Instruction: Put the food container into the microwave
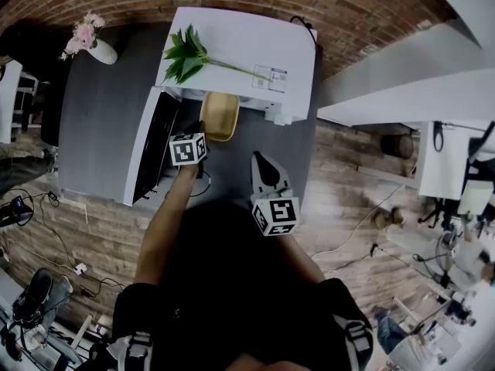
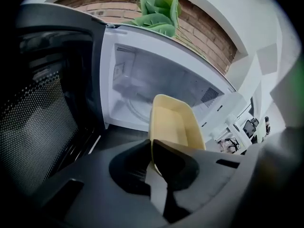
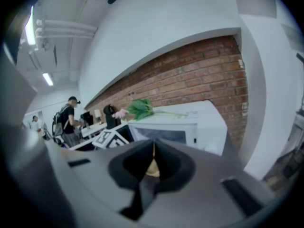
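Grips the yellow food container [image 1: 220, 114] by its near short rim with the left tool [image 1: 204, 135], jaws pinched onto the thin wall. Seems to hold it just off the grey bench [image 1: 100, 122], right outside the mouth of the white microwave [image 1: 232, 45], not yet inside. Points the container's long axis straight away from the tool and into the open cavity, far end nearest the threshold. Calls, by this reading, only for a push ahead along that axis. Shows the door [image 1: 151, 145] swung wide to the left, out of the path. Reaches the left forearm forward from the body, tool angled down toward the opening. Holds the right tool [image 1: 258, 161] off to the right and farther from the opening, jaws together on nothing, tips aimed toward the microwave's front. Makes the left hand the nearer one and the only one engaged. Risks a sag or tilt of the container, since pinched at one end alone.
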The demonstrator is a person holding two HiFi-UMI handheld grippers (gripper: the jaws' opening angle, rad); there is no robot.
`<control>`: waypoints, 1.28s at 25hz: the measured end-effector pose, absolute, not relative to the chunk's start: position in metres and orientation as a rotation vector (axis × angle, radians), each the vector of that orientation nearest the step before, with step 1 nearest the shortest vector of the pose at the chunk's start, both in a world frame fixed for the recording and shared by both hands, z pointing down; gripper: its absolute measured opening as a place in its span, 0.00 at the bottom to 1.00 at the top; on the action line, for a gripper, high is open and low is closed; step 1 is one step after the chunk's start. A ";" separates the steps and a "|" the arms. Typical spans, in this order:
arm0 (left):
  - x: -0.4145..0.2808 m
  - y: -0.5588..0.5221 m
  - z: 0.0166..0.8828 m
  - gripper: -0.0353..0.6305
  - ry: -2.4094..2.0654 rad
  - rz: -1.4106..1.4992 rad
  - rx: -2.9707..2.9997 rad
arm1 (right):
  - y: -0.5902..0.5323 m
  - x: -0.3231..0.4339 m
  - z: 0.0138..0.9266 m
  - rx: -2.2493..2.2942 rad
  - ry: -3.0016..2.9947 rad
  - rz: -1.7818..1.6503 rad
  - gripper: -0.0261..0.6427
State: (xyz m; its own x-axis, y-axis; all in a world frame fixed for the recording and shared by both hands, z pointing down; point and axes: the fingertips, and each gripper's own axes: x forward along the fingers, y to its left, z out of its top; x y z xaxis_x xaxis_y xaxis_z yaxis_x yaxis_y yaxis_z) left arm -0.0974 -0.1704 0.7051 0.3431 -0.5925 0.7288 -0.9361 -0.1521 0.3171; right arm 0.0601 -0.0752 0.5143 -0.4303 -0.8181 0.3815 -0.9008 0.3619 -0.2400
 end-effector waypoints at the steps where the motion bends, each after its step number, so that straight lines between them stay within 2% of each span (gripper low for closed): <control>1: -0.097 -0.175 0.703 0.12 -1.348 0.568 1.848 | -0.077 0.061 0.515 1.553 -2.423 0.621 0.09; 32: -0.094 -0.251 0.719 0.12 -1.445 0.443 1.775 | -0.110 0.069 0.538 1.570 -2.353 0.690 0.09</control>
State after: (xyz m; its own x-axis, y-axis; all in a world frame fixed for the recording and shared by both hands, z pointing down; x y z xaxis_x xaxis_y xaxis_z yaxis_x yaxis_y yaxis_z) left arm -0.0943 -0.2515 0.7185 0.2899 -0.6597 0.6933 -0.9350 -0.0406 0.3524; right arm 0.0686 -0.1102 0.5384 -0.3998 -0.8060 0.4364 -0.9141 0.3155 -0.2548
